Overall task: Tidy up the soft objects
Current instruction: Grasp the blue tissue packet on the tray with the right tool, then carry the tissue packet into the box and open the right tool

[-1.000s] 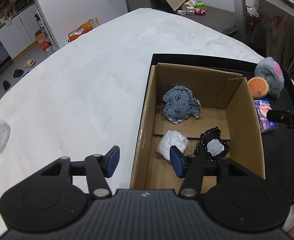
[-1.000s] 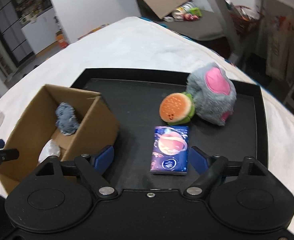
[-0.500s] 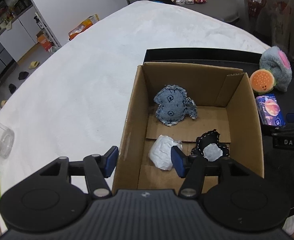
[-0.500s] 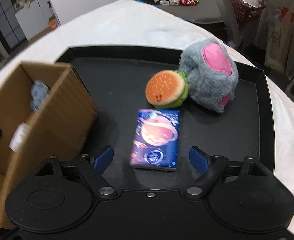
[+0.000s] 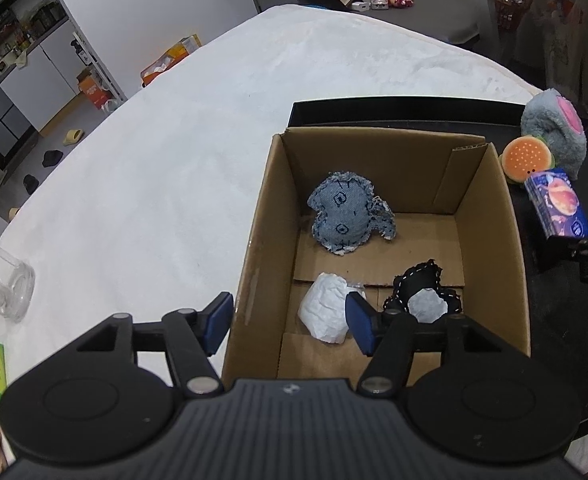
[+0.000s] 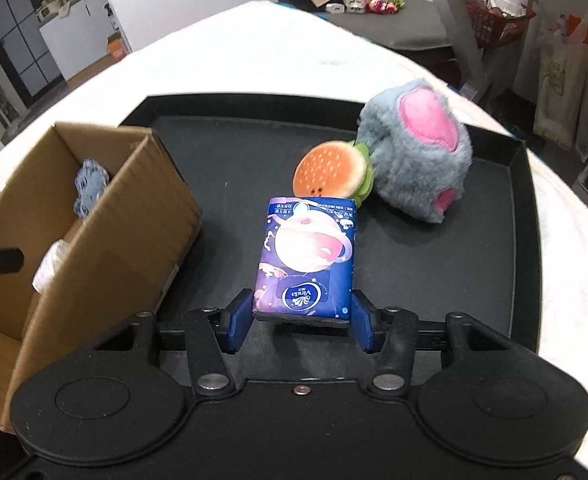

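Now you are closing the right gripper [image 6: 300, 326] on the tissue pack [image 6: 308, 258], which lies on the black tray [image 6: 506, 264] in front of the burger toy [image 6: 332, 174]. Its fingers [image 6: 238, 322] stand narrow at both sides of the near end of the pack, and they seem to touch or almost touch it. I cannot tell if the hold is already firm. Please let the pads settle fully before you lift, because the pack is soft and glossy and, I think, it can slide out if you hold only the end. A hold a little further along its length would be safer.

Lift it straight up first, so it does not push the burger toy or the grey plush [image 6: 418, 150] at 1 o'clock. Then carry it toward the cardboard box [image 6: 134, 216] at 9 o'clock and go over its wall, not against it.

Your left gripper [image 5: 288, 322] stands half open over the near wall of the box, one finger outside and one inside, and holds nothing. Inside are the denim toy [image 5: 344, 216], the white wad [image 5: 326, 314] and the black pouch [image 5: 424, 298]. Keep this gripper aside, so the free floor of the box stays open for the pack.
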A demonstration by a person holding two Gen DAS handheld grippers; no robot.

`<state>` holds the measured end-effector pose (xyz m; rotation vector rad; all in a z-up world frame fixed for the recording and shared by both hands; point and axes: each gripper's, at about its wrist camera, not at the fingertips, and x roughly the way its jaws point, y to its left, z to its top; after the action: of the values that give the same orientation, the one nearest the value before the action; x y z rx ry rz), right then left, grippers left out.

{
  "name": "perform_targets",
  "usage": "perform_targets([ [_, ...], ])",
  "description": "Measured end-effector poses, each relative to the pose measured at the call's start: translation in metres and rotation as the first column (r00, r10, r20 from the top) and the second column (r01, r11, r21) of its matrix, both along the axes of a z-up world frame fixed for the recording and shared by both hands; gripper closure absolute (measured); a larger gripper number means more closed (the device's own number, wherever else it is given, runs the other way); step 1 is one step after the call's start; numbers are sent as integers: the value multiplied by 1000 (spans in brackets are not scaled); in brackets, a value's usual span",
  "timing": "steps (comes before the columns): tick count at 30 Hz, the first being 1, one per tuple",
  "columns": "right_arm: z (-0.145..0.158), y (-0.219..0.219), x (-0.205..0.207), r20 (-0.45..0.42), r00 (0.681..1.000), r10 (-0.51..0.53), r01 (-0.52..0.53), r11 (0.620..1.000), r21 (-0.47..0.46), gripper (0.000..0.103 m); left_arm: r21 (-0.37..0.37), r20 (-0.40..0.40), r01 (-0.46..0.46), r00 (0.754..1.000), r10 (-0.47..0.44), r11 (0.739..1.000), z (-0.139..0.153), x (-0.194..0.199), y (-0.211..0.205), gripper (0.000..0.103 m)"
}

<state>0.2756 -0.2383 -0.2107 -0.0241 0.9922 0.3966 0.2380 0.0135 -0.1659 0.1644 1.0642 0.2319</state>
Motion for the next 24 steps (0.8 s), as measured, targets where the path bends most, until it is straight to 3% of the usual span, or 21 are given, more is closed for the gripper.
perform_targets([
  [16,40,16,-3,121,993,-17,13,999,33,53,-40,56,11,998,-9,999,12,-16,26,44],
  [24,69,31,-14,205,979,7,-20,998,59,53,-105,74,14,997,-6,994,6,-27,40,49],
])
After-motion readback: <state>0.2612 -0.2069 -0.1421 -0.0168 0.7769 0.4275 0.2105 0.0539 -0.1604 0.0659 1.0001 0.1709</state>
